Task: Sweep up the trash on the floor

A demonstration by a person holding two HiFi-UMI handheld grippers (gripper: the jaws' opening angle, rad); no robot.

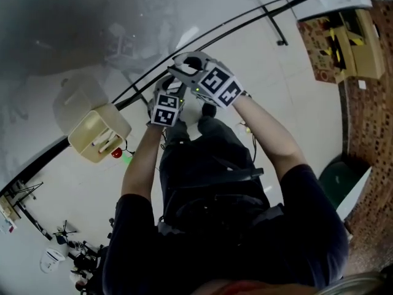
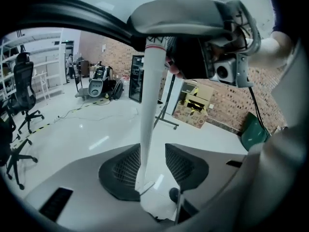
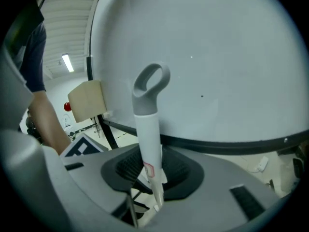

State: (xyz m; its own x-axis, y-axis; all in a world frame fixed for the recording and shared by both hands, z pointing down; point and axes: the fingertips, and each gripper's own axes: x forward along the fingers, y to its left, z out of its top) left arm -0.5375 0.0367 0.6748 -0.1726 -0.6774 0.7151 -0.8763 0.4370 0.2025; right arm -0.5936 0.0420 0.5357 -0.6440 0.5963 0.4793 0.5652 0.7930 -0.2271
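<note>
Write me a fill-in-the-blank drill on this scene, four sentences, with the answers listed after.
1. The white handle ends in a loop coloured ____.
2. The left gripper and the right gripper both have the ____ between their jaws.
3. The wall behind the cardboard boxes is built of ____.
4. The small round thing beside the beige box is ____.
Missing words: grey; handle; brick; red.

Left gripper (image 1: 167, 97), right gripper (image 1: 201, 74) close together before person; grey-looped handle (image 1: 189, 59) at them; beige box (image 1: 98, 133) left.
</note>
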